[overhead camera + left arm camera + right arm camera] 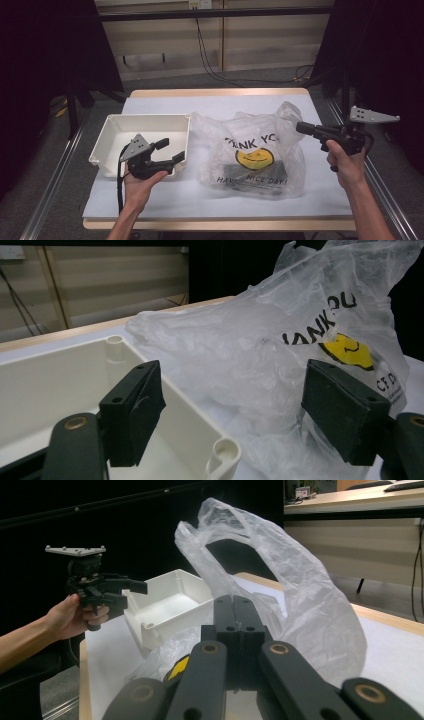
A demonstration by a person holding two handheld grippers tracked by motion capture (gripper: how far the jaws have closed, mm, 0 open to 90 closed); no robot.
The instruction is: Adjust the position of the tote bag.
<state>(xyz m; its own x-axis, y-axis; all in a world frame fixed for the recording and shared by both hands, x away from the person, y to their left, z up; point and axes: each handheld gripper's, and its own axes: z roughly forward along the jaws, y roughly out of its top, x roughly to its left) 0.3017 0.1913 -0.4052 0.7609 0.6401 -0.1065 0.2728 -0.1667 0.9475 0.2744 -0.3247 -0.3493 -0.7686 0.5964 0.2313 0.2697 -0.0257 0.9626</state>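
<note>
Thin, clear plastic makes the bag (pixel 255 152) the tricky part here: it slumps in the middle of the table (pixel 320 200), a little toward the right edge, its printed smiley side facing the near edge and one handle loop standing up at its far right corner. Something dark lies inside it, too blurred to name.

The risks, as I judge them: the film may slip or tear if it is pinched by a single layer; a pull on one handle alone could tip the bag and spill its load; and a grip taken too low may catch both walls and hold the mouth shut. The loop also sags easily, so a closed tool may just push it aside instead of hooking it.

The right gripper (pixel 301 127) has its jaws pressed together with nothing between them; it hangs above the table's right edge, tip just beside the raised handle, and I cannot tell whether it touches. In the right gripper view that loop arches just ahead of its jaws.

The left gripper (pixel 171 151) has its jaws spread and empty. It hovers over the right wall of the bin (pixel 112 125), which sits toward the left edge, and it points at the bag's left flank, near but apart.
</note>
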